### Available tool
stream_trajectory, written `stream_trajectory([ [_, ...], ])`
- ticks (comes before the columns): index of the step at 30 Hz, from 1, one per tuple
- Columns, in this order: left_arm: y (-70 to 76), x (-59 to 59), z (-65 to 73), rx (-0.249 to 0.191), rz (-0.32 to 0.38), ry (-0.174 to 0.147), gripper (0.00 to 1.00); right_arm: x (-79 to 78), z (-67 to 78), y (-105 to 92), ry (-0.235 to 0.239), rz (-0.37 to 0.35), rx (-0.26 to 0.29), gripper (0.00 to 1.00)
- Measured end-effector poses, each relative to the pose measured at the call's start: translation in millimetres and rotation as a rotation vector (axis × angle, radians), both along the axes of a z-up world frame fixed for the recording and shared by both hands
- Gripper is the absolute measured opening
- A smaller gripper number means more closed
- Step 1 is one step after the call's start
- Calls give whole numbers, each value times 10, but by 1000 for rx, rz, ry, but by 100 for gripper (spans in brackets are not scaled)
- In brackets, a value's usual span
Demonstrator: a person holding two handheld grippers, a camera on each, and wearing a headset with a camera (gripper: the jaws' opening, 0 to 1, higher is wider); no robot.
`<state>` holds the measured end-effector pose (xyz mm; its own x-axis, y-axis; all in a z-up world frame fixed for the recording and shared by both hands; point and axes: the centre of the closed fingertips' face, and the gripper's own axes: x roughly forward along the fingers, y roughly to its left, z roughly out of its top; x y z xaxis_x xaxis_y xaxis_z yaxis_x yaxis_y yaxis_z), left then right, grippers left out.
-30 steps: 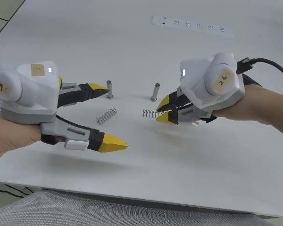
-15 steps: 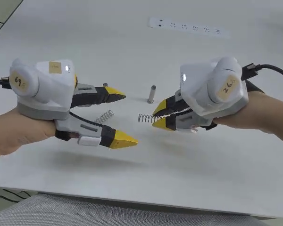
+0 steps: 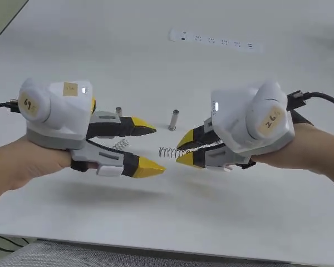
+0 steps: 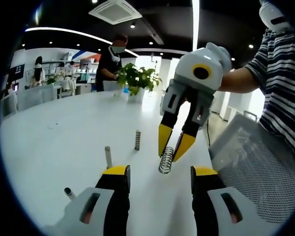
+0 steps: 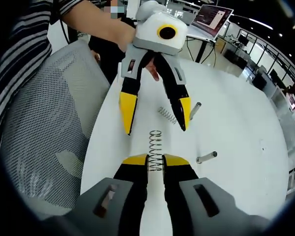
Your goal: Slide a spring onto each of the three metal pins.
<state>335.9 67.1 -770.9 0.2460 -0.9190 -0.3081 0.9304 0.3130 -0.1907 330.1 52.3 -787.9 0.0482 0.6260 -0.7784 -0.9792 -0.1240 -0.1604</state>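
Poking from the pinched yellow fingers of the right gripper (image 3: pixel 181 153), a thin coiled spring (image 3: pixel 168 151) points between the spread fingers of the left gripper (image 3: pixel 157 149); another spring (image 3: pixel 121 144) and two upright pins (image 3: pixel 173 119) (image 3: pixel 118 112) sit behind

Shows a white table (image 3: pixel 156 61) running far back, with a long white power strip (image 3: pixel 216 41) lying flat near the far edge, sockets up. Takes in a grey mesh chair (image 5: pixel 44 128) just beside the near edge. Past the table's end in the left gripper view, catches a leafy potted plant (image 4: pixel 137 78) and a person (image 4: pixel 110 56) in a dark top just beside it — square ceiling vent (image 4: pixel 119 11) overhead. Picks up an open laptop (image 5: pixel 214 17) far back in the right gripper view.
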Motion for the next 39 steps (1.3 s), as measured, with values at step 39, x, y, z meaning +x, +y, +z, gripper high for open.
stream_trajectory([
  [39,-193,-70,90,-75,-57,7,14,-28,170,44,-20,-19,46,13],
])
